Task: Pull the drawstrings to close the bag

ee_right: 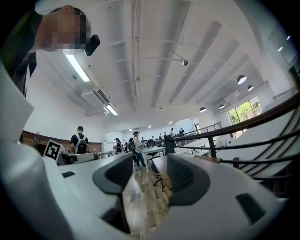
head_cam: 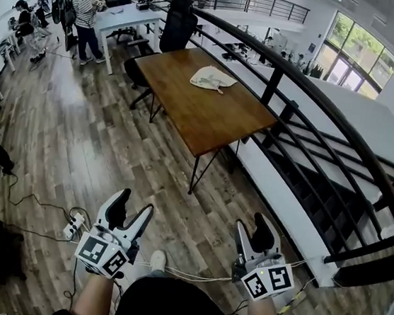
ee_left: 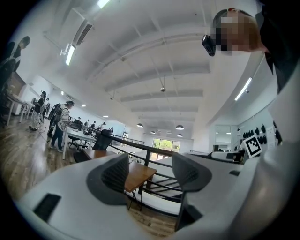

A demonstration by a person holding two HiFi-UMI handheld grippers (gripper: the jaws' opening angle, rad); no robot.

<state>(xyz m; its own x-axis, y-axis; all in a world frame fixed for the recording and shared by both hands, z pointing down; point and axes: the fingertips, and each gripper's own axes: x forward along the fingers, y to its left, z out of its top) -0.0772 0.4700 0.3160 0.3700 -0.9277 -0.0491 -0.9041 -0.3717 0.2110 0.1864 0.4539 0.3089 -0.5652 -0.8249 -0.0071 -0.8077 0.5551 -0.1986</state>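
Note:
A cream cloth drawstring bag [head_cam: 212, 79] lies slumped on the far half of a brown wooden table [head_cam: 209, 119], a good way ahead of both grippers. My left gripper [head_cam: 135, 204] is held low over the wooden floor, its jaws apart with nothing between them. My right gripper [head_cam: 252, 228] sits level beside it with a narrower gap, also holding nothing. In the left gripper view the table [ee_left: 138, 174] shows between the pads [ee_left: 115, 176]; the bag cannot be made out there. In the right gripper view the table's end [ee_right: 159, 165] shows through the gap.
A black metal railing [head_cam: 311, 96] runs along the table's right side, with a stairwell beyond it. A black office chair [head_cam: 177, 26] stands at the table's far end. A white power strip [head_cam: 73, 225] and cables lie on the floor at left. People [head_cam: 83, 14] stand by white desks far left.

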